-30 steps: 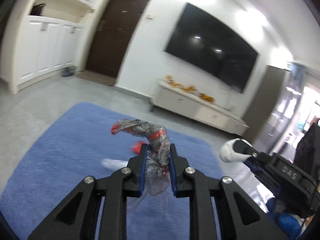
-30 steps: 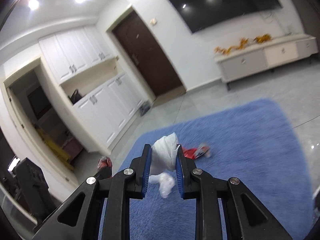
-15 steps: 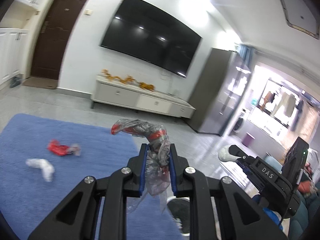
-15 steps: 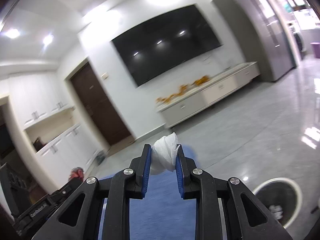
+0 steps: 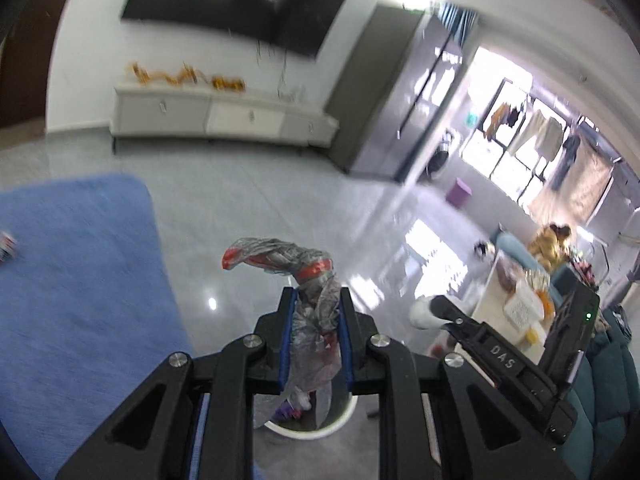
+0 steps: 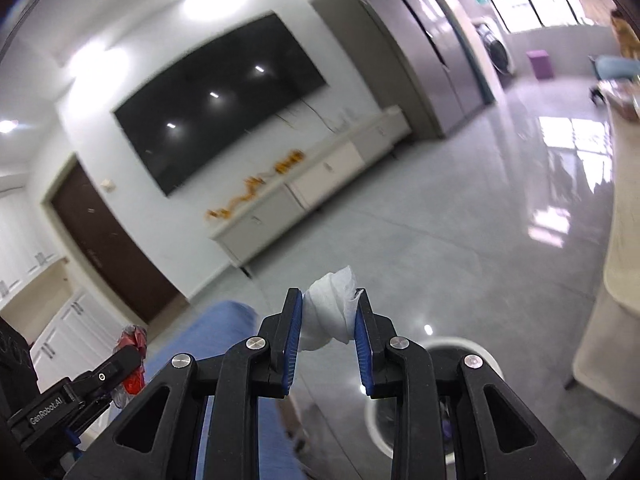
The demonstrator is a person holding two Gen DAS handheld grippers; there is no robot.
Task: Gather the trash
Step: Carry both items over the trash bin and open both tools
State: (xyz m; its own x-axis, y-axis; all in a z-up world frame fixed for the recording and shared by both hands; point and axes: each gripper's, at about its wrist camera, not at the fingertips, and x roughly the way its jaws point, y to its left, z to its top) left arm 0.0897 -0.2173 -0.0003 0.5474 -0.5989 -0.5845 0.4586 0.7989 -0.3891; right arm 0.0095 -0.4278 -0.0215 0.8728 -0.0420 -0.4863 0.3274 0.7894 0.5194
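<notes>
My left gripper (image 5: 315, 300) is shut on a crumpled clear plastic wrapper with red print (image 5: 296, 264), held above a round white trash bin (image 5: 340, 420) that shows just below the fingers. My right gripper (image 6: 329, 304) is shut on a crumpled white tissue (image 6: 332, 304), with the same bin (image 6: 486, 354) just beyond its right finger. The right gripper (image 5: 436, 308) with its tissue shows at the right of the left wrist view. The left gripper with the wrapper (image 6: 130, 340) shows at lower left of the right wrist view.
A blue rug (image 5: 76, 272) lies to the left with a red scrap (image 5: 6, 242) at its edge. A white TV cabinet (image 5: 216, 114) stands under a wall TV (image 5: 236, 4). A beige table (image 6: 624, 248) and teal sofa (image 5: 612, 380) are at the right.
Both grippers have swung right, away from the rug, and now hover over the white bin on the grey floor. Each keeps hold of its trash.
</notes>
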